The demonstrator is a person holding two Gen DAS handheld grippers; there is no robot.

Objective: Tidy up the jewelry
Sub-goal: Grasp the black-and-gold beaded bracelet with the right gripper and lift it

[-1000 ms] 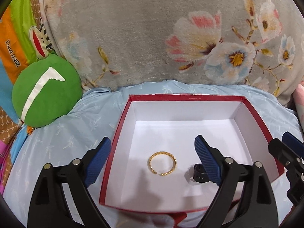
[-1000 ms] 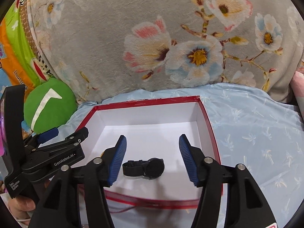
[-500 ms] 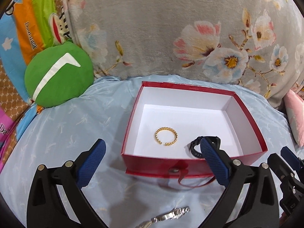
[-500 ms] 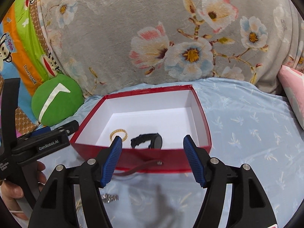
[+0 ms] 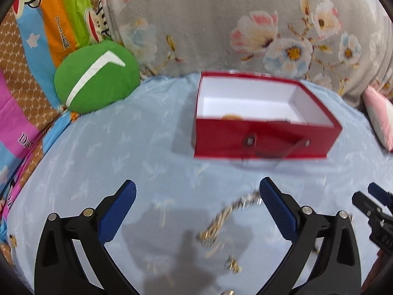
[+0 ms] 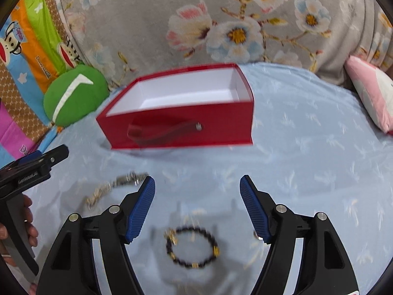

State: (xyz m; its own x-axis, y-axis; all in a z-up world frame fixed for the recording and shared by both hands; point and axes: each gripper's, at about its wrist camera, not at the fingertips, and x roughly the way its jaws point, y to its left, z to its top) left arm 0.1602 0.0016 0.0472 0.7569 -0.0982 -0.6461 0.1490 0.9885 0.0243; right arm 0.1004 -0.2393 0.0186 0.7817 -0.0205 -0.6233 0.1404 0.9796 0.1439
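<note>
Open blue sheet (image 6: 307,152) ahead; red box (image 6: 181,125) blocks beyond.

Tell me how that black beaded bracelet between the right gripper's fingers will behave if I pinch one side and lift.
The black beaded bracelet looks like separate beads on a cord, so it will probably sag into a loop rather than hold its ring shape. The round beads may slip on the pads. It lies flat on soft blue bedding, which will likely give under the fingertips.

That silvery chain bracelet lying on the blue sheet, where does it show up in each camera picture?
Left wrist view: silver chain bracelet lies low, right of centre, beside the gripper's right finger.
Right wrist view: same bracelet lies lower left, left of the gripper's left finger.
Shared landmark: the red box behind it.
</note>
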